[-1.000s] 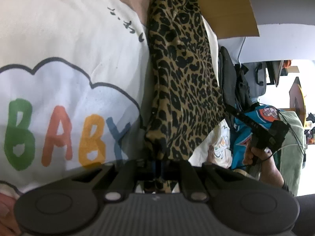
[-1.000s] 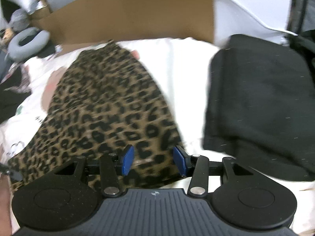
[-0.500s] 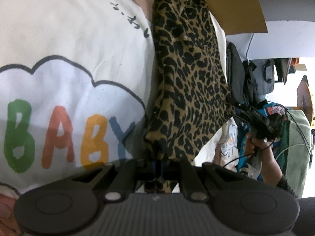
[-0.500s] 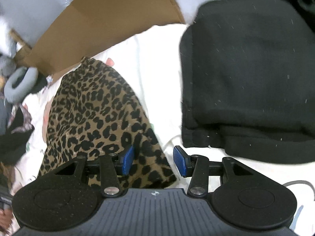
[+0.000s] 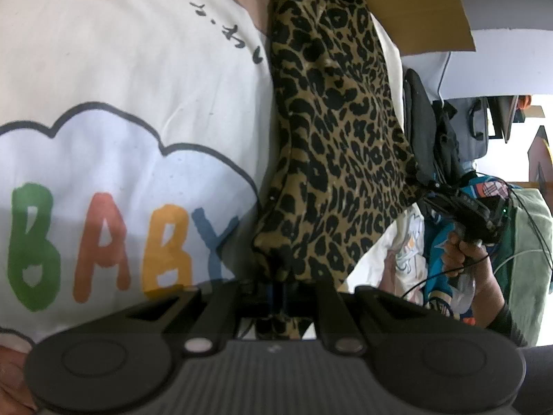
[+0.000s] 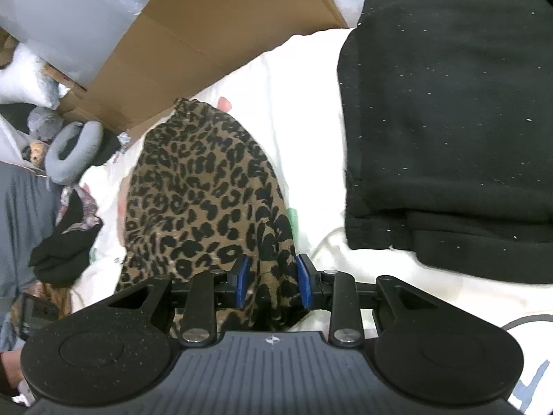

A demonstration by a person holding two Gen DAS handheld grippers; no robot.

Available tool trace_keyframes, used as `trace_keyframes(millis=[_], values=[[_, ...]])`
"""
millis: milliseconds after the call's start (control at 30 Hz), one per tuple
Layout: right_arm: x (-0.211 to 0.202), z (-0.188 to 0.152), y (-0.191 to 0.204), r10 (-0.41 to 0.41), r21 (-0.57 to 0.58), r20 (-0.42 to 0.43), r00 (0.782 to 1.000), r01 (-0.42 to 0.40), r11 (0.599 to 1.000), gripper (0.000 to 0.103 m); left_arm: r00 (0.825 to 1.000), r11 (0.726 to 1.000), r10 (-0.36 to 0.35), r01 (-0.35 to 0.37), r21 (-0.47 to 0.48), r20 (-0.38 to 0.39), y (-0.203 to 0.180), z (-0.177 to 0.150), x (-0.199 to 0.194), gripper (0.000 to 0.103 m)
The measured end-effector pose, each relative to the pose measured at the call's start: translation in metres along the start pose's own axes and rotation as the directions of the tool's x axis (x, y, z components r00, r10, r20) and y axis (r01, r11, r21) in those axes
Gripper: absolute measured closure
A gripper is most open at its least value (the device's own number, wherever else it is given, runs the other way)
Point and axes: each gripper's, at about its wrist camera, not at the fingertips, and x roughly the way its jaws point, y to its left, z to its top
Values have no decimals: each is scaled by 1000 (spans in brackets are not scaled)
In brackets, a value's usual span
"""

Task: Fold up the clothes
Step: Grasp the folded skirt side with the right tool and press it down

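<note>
Left gripper: jaws pinched together on one corner of the leopard-print garment.
Right gripper: jaws have just been closing; blue pads stand narrow, with a bunched fold of the same garment between them. Pad contact with the cloth cannot be told.
Leopard-print garment: stretches ahead of both grippers, lying on a white printed sheet with a "BABY" cloud.
Right of right gripper: folded black garment on the sheet.
Beyond garment: flattened cardboard box; contents not visible.
Far left of right gripper: grey neck pillow.
</note>
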Motion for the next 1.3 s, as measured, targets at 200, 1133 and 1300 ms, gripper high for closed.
trace_keyframes(millis=[200, 1133, 1300], values=[[12, 10, -16, 16, 53, -26, 1000, -15, 999, 71, 1000, 1000, -7, 7, -6, 4, 2, -1, 0, 98], [15, 14, -2, 88, 142, -160, 983, -65, 988, 97, 1000, 998, -2, 2, 56, 3, -24, 5, -39, 99], [7, 3, 8, 103, 171, -138, 985, -78, 982, 97, 1000, 997, 25, -25, 78, 3, -30, 12, -61, 99]])
